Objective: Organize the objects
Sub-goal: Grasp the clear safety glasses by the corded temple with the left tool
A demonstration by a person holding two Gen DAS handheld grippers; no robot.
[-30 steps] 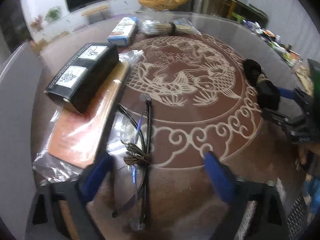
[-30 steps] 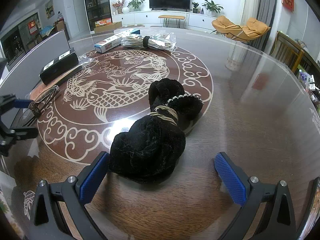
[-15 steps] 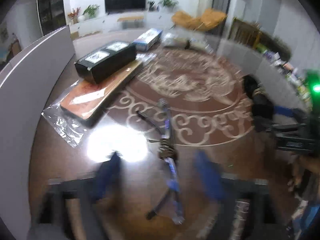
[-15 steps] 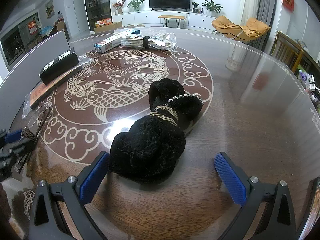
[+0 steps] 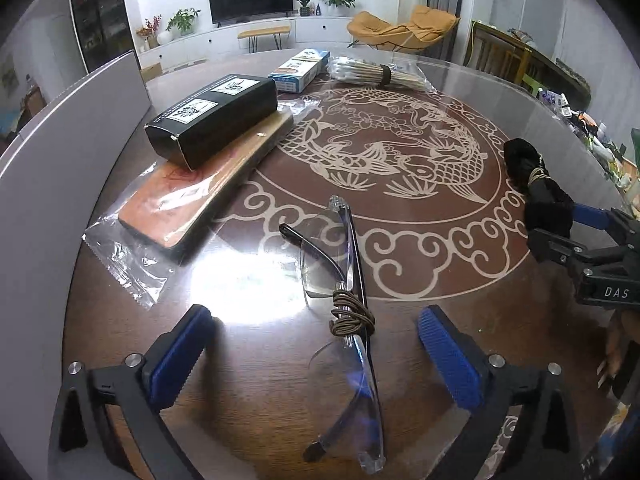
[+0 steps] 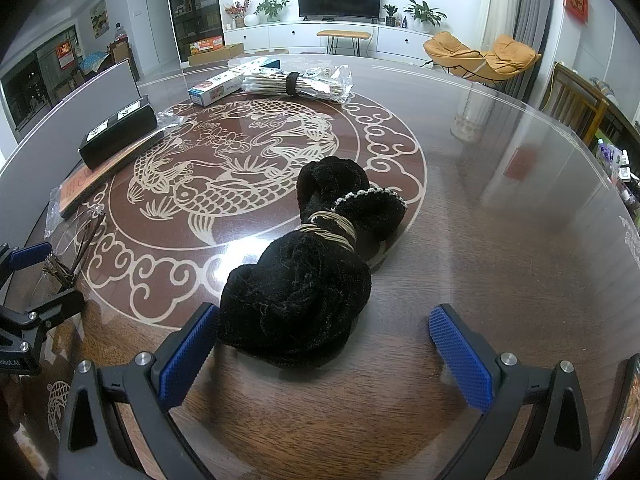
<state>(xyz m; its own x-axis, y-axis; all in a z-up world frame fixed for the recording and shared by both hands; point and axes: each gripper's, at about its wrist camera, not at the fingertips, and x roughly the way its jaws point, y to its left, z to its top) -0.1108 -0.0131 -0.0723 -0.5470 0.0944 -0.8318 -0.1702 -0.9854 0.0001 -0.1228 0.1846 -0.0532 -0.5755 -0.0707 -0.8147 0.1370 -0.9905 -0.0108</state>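
The round table [image 5: 500, 92], brown with a pale carp and cloud pattern under glass, carries everything. At ten o'clock in the left wrist view a black box [image 5: 212, 114] lies on a flat orange packet in clear wrap [image 5: 192, 196]; at twelve o'clock sit a blue and white carton [image 5: 300, 70] and a bagged bundle of sticks [image 5: 376, 74]. In the right wrist view a black velvet pouch [image 6: 304, 280], tied at the neck with tan cord, lies at the pattern's six o'clock edge, its body between the spread fingers of the right gripper [image 6: 324, 348], whose jaws stand wide apart and hold nothing; the left pad is just beside the fabric. The left gripper [image 5: 316, 352] is likewise spread wide and empty, and between its blue pads lie folded glasses [image 5: 348, 280], bound at the middle by a brown hair tie [image 5: 352, 314], running from twelve to six o'clock.
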